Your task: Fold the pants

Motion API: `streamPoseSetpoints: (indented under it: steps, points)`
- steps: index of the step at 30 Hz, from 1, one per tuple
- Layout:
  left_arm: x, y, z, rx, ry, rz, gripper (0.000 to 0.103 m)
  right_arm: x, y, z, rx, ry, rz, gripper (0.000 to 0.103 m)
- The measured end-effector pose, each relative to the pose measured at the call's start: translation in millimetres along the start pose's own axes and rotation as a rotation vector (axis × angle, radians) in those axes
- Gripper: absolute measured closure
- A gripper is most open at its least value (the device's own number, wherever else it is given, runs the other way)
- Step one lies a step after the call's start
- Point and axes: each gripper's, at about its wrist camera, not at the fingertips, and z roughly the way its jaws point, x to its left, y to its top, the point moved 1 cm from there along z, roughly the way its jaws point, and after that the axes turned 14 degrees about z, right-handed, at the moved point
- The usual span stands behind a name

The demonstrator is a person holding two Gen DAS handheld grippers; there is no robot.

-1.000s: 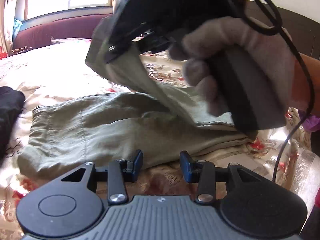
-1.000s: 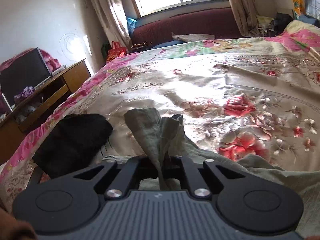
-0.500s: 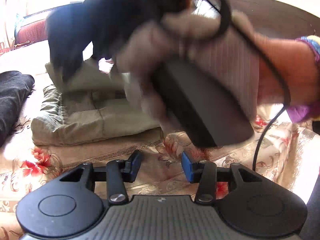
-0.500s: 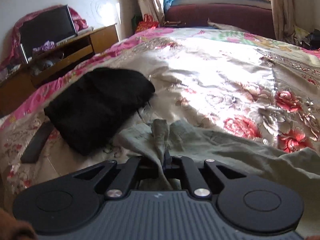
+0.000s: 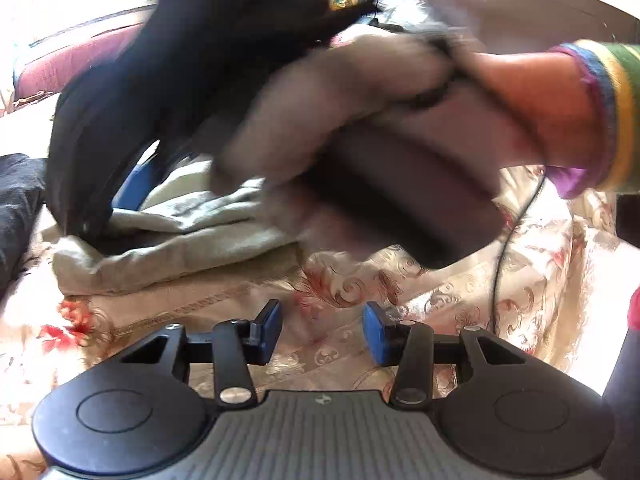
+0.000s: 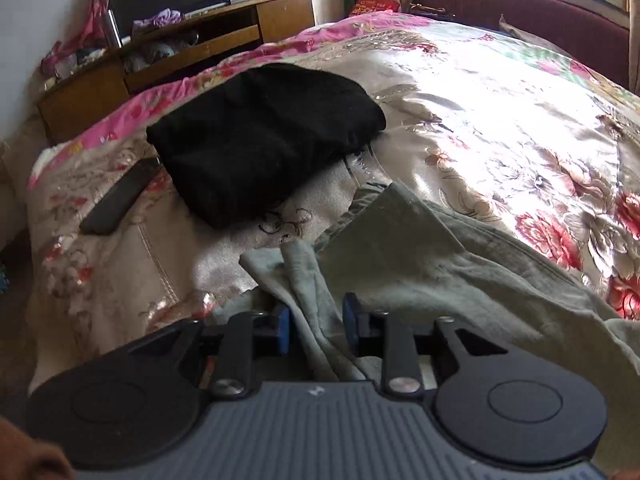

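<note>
The olive-green pants (image 5: 180, 240) lie folded on the floral bedspread (image 5: 400, 320). In the right wrist view the pants (image 6: 420, 264) spread out to the right, and a bunched fold runs between the fingers of my right gripper (image 6: 316, 324), whose jaws stand apart around it. In the left wrist view the right gripper (image 5: 132, 184) and the hand holding it are blurred and low over the pants. My left gripper (image 5: 322, 328) is open and empty, hovering over bare bedspread in front of the pants.
A black folded garment (image 6: 264, 136) lies on the bed left of the pants, with a dark flat remote-like object (image 6: 120, 196) beside it. A wooden TV stand (image 6: 180, 52) is beyond the bed's left edge. A maroon sofa (image 6: 520, 12) stands under the window.
My right gripper carried the pants end down onto the folded stack and its jaws have parted from the cloth. The left gripper drew back a little, staying open.
</note>
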Motion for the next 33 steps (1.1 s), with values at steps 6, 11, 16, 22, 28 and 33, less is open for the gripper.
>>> streamPoseSetpoints:
  steps: [6,11,16,22,28,33]
  points:
    - [20,21,-23,-0.072,0.031,-0.082,0.045,-88,-19,-98,-0.16,-0.137,0.207,0.057]
    - [35,51,-8,-0.115,0.151,-0.066,0.043,-192,-60,-146,-0.237,-0.426,0.476,0.054]
    - [55,58,27,-0.012,0.207,-0.063,0.041,-255,-99,-142,-0.218,-0.242,0.785,0.054]
    - [46,55,47,0.101,0.205,0.008,0.041,-285,-118,-142,-0.268,0.073,0.942,0.053]
    - [46,64,55,0.134,0.2,0.014,0.041,-319,-124,-140,-0.203,0.189,0.981,0.075]
    - [40,66,58,0.146,0.199,0.036,0.041,-324,-121,-129,-0.162,0.312,1.0,0.069]
